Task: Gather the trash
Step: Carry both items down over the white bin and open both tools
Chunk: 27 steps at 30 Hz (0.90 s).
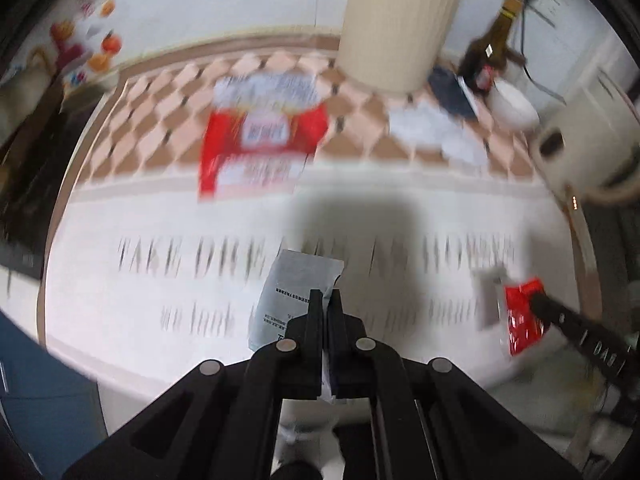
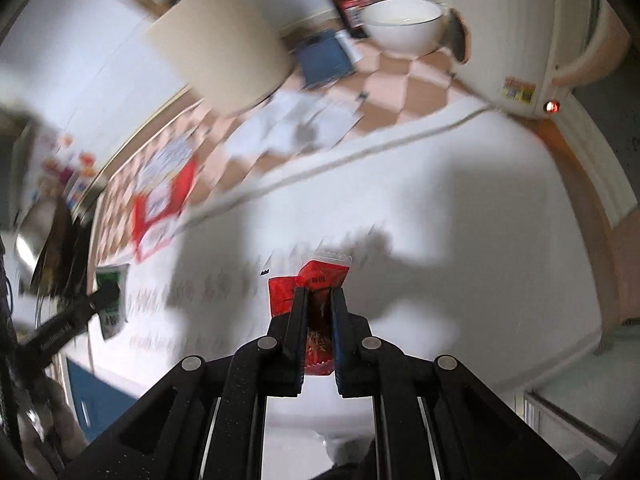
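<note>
My left gripper [image 1: 326,294] is shut on a pale grey-blue wrapper [image 1: 292,292] and holds it above the white tablecloth [image 1: 160,220]. My right gripper [image 2: 319,292] is shut on a red snack wrapper [image 2: 320,280], also above the cloth. The right gripper and its red wrapper [image 1: 522,312] show at the right of the left wrist view. The left gripper and its wrapper [image 2: 110,304] show at the left of the right wrist view. A large red and white package [image 1: 260,140] and crumpled white paper [image 1: 436,132] lie on the checkered part of the cloth.
A cream ribbed holder [image 1: 396,28] with wooden sticks stands at the back. A dark bottle [image 1: 492,48], a white bowl [image 2: 404,24], a blue card [image 2: 324,60] and a cream appliance [image 2: 516,32] stand at the back right. A printed box [image 1: 88,40] is at the left.
</note>
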### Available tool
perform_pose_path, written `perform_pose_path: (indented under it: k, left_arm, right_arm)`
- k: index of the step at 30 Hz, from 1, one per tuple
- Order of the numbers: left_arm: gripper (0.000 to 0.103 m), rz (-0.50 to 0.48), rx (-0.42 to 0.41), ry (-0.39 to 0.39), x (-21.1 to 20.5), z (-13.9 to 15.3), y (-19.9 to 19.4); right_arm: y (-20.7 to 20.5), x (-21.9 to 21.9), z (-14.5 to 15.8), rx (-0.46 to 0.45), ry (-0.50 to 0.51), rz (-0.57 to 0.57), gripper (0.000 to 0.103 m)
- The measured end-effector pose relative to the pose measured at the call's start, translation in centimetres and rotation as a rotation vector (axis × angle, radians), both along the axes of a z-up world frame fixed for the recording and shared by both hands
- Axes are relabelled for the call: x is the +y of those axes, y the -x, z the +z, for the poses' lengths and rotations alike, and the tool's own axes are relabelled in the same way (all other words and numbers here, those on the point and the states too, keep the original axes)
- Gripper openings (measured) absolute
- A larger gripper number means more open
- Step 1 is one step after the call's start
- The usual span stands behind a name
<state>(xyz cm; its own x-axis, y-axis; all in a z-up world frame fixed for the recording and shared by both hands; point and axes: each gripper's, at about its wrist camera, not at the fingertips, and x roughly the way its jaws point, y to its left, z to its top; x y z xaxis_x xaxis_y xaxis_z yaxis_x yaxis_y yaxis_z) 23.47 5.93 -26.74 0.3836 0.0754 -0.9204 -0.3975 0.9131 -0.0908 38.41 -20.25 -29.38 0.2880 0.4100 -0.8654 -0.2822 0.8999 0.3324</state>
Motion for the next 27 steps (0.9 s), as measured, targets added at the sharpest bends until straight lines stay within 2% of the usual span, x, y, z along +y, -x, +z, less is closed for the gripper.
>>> perform_pose_path:
  k: [5,8,12,16,20,23,27]
  left_arm:
    - [0.000,-0.037,0.040,0.004,-2.7,-3.3,8.4]
    - [0.000,-0.037,0.069,0.019,-3.1,-6.0,12.6]
    - [0.000,-0.030,0.122,0.054,-3.1,-10.4,16.7]
    - [0.000,-0.006,0.192,0.136,-2.8,-15.8,18.4]
    - [0.000,0.072,0.256,0.288,-1.5,-24.0,18.3]
    - [0.000,0.123,0.301,0.350,-0.8,-31.4,17.8]
    - [0.000,0.168,0.349,0.401,-0.5,-42.0,16.7]
  right_arm:
    - [9.2,1.0,-1.0,0.018,0.013,0.046,0.011]
    - [15.2,0.9,-3.0,0.063,0.025,0.048,0.011]
    - [21.5,0.5,-7.7,0.131,0.070,0.030,0.011]
    - [24.9,0.6,-12.9,0.193,0.118,0.014,0.011]
    - [26.2,1.0,-19.9,0.268,0.151,0.011,0.011]
    - [26.0,1.3,-26.1,0.308,0.158,0.011,0.011]
    - [25.0,1.8,-36.3,0.344,0.162,0.015,0.011]
